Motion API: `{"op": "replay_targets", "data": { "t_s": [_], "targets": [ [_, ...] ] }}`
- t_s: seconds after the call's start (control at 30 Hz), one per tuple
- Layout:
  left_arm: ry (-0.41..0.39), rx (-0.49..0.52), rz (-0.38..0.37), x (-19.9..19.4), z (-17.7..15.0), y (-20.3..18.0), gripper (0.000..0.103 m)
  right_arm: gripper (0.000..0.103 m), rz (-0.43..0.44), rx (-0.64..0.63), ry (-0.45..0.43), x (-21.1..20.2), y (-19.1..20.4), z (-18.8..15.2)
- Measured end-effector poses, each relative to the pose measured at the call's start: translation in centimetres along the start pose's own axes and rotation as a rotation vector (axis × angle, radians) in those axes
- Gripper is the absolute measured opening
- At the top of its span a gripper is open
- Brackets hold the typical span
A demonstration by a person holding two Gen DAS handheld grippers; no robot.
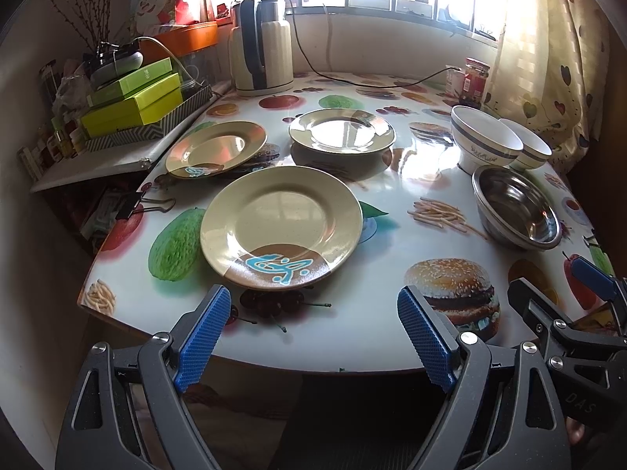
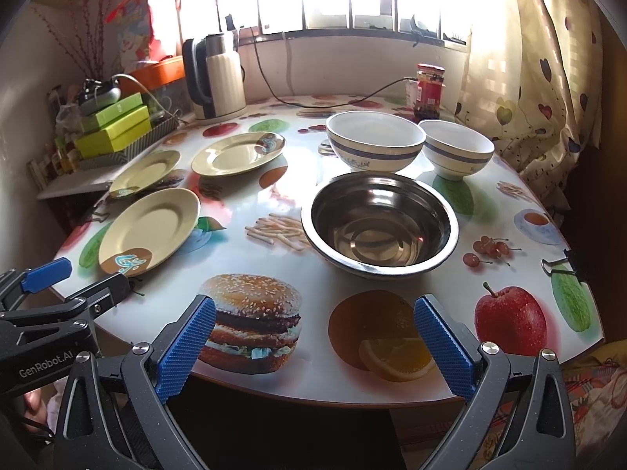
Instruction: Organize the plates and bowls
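A: Three plates lie on the round table [image 1: 364, 337], all flat and apart from each other; the nearest plate [image 1: 280, 227] is close to the front edge, just ahead of the left gripper [image 1: 313, 337]; it has a brown patch with a blue sign on the rim. The second plate [image 1: 216, 149] is behind it to the left, near the table's edge; the third plate [image 1: 341, 131] is further back, toward the middle.

B: And the bowls?

A: Three also, on the right part of the table; the steel bowl [image 2: 379, 224] stands in front, empty and upright; behind it stand the big white bowl [image 2: 375, 140] and the small white bowl [image 2: 456, 148], side by side, both with a blue band; whether these two touch, I cannot tell.

B: How are the claws?

A: Both are spread wide and hold nothing; the left gripper hovers at the front edge before the nearest plate, not touching it; the right gripper [image 2: 315, 342] hovers over the front edge, in line with the steel bowl and well apart from it.

B: What else is there?

A: A kettle [image 1: 261, 45] and a red jar [image 2: 430, 87] at the back, near the window; green boxes [image 1: 135, 98] on a shelf at the left.
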State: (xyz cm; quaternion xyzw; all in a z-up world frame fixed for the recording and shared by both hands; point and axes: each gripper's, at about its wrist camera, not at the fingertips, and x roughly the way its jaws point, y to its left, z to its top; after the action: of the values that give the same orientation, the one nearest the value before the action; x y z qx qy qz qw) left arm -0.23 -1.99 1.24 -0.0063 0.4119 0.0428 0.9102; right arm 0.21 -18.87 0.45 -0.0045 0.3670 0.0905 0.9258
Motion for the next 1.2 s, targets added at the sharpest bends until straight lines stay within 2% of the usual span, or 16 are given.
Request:
{"op": "replay_targets", "data": {
  "t_s": [1.03,1.2],
  "targets": [
    [0.017,-0.005,-0.015,1.0,0.5,0.4,0.088,0.103,-0.009,-0.003,0.009,0.4,-0.4,0.2],
    [0.005,-0.037,-0.016,0.8,1.0,1.5,0.088,0.103,0.031,-0.026,-0.006,0.4,-0.2,1.1]
  ]
}}
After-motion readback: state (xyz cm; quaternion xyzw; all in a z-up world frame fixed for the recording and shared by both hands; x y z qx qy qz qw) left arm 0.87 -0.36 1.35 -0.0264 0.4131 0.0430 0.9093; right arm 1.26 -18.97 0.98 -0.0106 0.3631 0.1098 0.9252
